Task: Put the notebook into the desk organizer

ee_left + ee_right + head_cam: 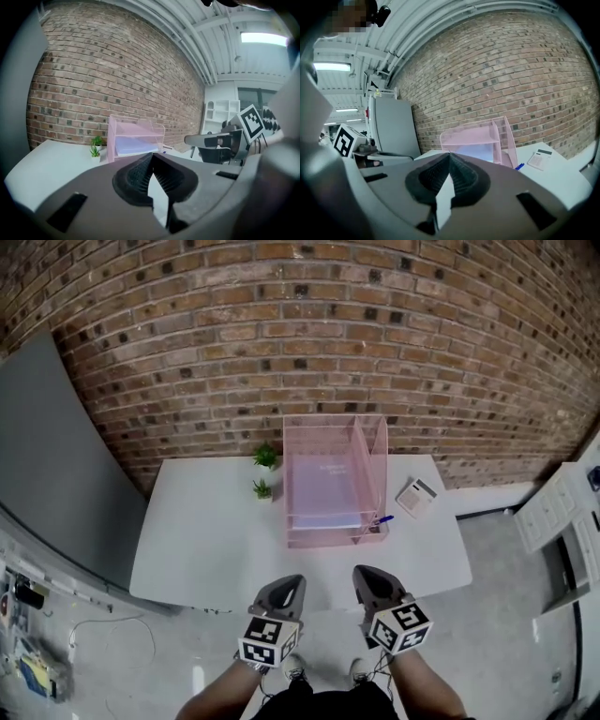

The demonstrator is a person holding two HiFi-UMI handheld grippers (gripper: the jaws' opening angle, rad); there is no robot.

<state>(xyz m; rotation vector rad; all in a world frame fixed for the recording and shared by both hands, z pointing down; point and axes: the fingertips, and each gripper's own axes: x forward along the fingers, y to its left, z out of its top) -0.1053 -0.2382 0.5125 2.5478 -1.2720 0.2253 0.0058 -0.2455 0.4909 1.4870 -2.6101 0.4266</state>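
A white rectangular tabletop point(216, 549) carried a pink translucent plastic desk organizer point(323, 539) at the middle of its back edge. Two small green potted plants point(262, 489) stood just left of it. A blue pen point(382, 519) lay by the organizer's front right corner, and a white calculator point(416, 496) lay toward the right edge

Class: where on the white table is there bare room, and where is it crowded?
Bare: the table left of the plants, and the front strip between organizer and near edge. Crowded: round the organizer, plants at its left, pen and calculator at its right.
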